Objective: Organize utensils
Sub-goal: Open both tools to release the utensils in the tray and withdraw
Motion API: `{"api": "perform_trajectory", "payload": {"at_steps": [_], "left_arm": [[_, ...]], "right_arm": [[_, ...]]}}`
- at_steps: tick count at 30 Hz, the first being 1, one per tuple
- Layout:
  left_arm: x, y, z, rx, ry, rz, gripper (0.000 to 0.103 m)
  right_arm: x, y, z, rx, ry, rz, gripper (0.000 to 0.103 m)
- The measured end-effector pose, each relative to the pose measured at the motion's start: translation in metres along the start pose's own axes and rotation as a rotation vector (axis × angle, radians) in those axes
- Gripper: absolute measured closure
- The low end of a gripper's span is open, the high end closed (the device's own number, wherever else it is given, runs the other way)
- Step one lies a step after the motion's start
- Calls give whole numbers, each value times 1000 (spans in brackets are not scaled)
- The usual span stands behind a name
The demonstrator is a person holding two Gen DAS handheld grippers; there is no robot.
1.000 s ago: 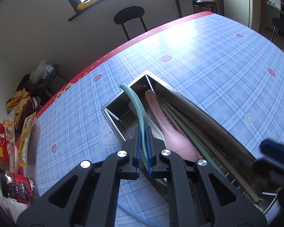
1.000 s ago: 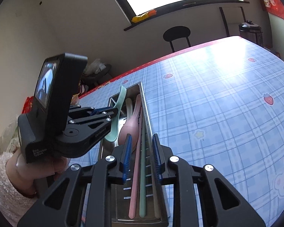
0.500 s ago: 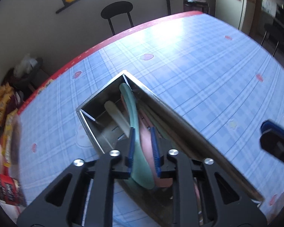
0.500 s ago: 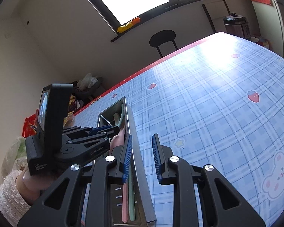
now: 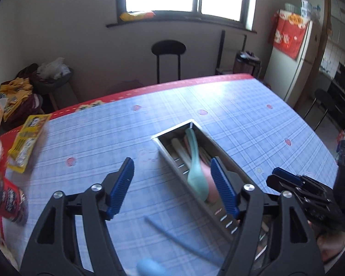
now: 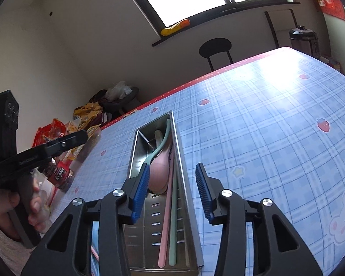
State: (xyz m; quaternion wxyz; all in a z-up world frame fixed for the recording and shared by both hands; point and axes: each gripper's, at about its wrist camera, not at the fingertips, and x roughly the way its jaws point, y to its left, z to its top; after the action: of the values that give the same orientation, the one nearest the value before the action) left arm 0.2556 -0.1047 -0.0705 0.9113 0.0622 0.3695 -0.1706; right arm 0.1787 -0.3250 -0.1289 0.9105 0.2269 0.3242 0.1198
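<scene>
Tray [image 5: 220, 148] end (hidden by jaws) holds blurred green spoon [image 5: 195, 168].

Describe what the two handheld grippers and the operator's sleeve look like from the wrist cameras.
Both the left gripper and the right gripper are matte black plastic, with angular fingers that have triangular cutouts, silver round-head screws at the joints, and ribbed blue pads on the inner faces. The sleeve at the left hand is white and fluffy. No cables show.
</scene>
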Motion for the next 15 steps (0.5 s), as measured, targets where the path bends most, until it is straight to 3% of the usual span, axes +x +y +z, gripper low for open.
{"api": "perform_trajectory", "payload": {"at_steps": [2,6,8,15], "left_arm": [[-28,13,-15,-9,-43,29,21],[-82,40,-50,-38,-102,66,6],[-105,55,-70,-73,-116,73,6],[-177,111,-145,-211,-150,124,6]], "right_arm": [[1,8,-2,-29,4,22,47],[3,27,-8,-108,2,49,11],[1,38,-11,-150,1,49,6],[-8,71,-25,-227,20,79,6]]}}
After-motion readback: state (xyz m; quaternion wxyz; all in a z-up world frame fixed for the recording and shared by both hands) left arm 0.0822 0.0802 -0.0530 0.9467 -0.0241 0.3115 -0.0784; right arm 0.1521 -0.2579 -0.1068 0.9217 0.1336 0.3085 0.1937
